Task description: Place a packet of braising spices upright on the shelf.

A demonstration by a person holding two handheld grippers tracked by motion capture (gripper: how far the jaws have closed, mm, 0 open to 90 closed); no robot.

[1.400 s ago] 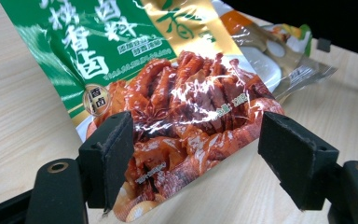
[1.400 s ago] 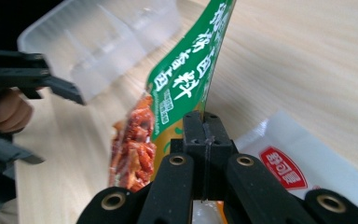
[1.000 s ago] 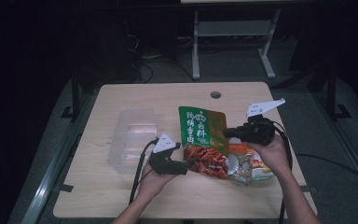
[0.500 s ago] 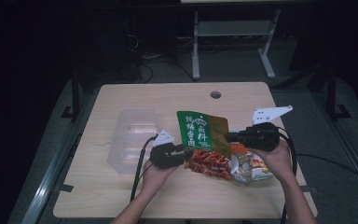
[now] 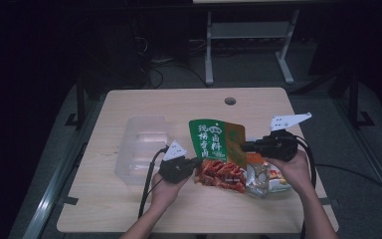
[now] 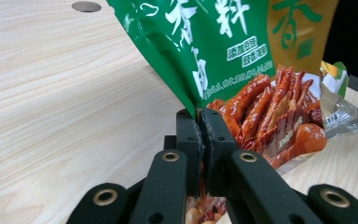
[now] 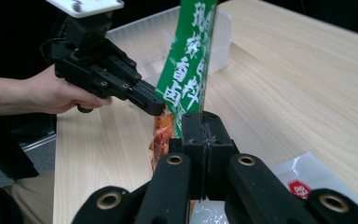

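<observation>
A light wooden table (image 5: 129,209) carries everything, with a small round hole (image 5: 230,101) near its far edge. Left of the middle lies a clear plastic tray (image 5: 142,144), its long side running near to far. Just right of it, at the middle of the table, a green and orange snack bag (image 5: 214,142) printed with white characters and a picture of red chillies is held up between the two grippers, its lower, red-printed end close to the tabletop and its green top tilted up and away from the person. Under and to the right of it lies a second, silvery packet (image 5: 266,181), flat on the wood on the near right. The left gripper (image 6: 200,128) comes in from the near side on the bag's left edge; its jaws have just been closing and now pinch the bag's edge where the green print meets the red, with the foil creased between the pads. The right gripper (image 7: 204,126) reaches in from the right and is clamped tight on the bag's opposite edge, the thin green film standing up out of its closed jaws. From the right gripper view the left gripper's tip touches the bag low on its far side, the person's hand (image 7: 60,95) wrapped around its body.
</observation>
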